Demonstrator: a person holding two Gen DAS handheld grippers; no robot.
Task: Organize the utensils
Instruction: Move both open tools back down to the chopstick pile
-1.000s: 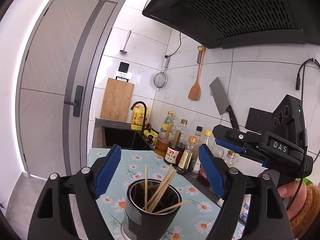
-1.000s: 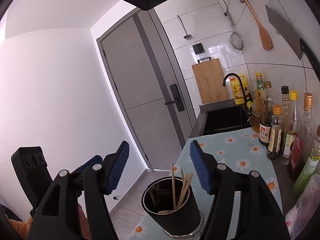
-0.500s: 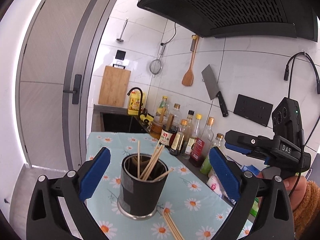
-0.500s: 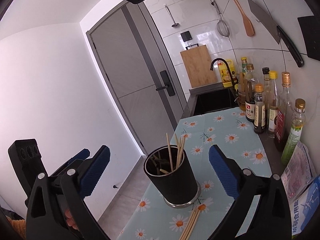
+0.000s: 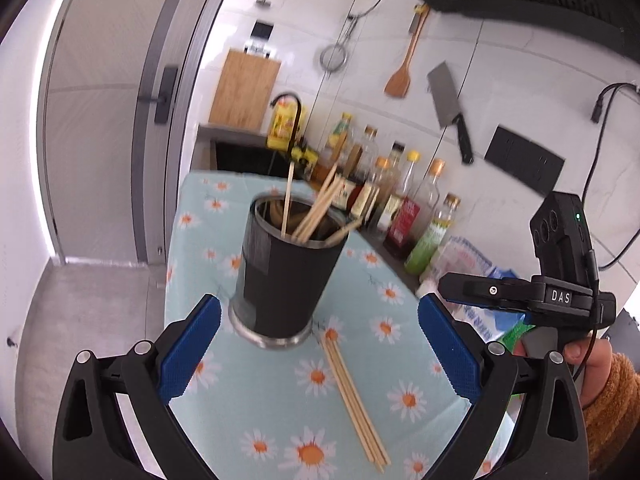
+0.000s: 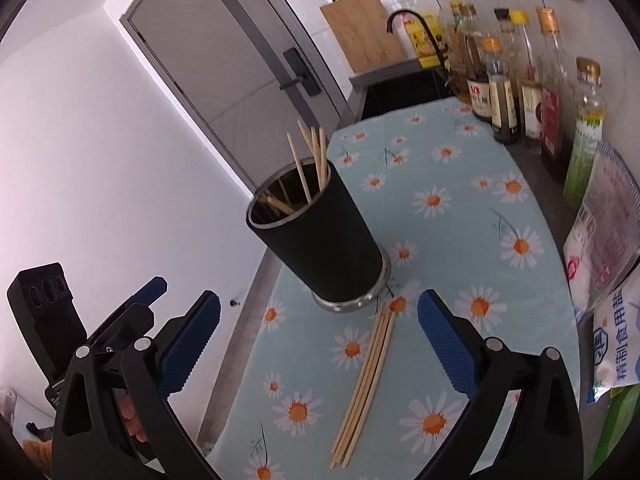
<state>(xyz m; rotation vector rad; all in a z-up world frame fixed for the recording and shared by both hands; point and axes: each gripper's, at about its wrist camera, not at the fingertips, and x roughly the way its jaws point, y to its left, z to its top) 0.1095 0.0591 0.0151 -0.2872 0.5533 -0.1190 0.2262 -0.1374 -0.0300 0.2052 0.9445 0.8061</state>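
Both tongs, left tongs [image 5: 319, 350] and right tongs [image 6: 319, 346], gape wide and empty near the black holder [image 6: 318, 240]; loose chopsticks [image 6: 365, 384] lie against its base on the bench [image 6: 460, 216].

Holder [image 6: 320, 240] stands on the worktop [image 6: 460, 240], chopsticks [image 6: 308, 160] inside.
Loose chopsticks [image 6: 366, 384] lie before it; bottles [image 6: 520, 80] line the wall behind.

I am in a home kitchen: a steel cleaver [image 5: 447, 98] and wooden spatula [image 5: 401, 76] hang on white wall tiles at my one o'clock, glass sauce and oil bottles [image 6: 508, 80] line the wall, a black sink tap [image 6: 416, 28] stands beyond the daisy-print tablecloth [image 6: 452, 216].
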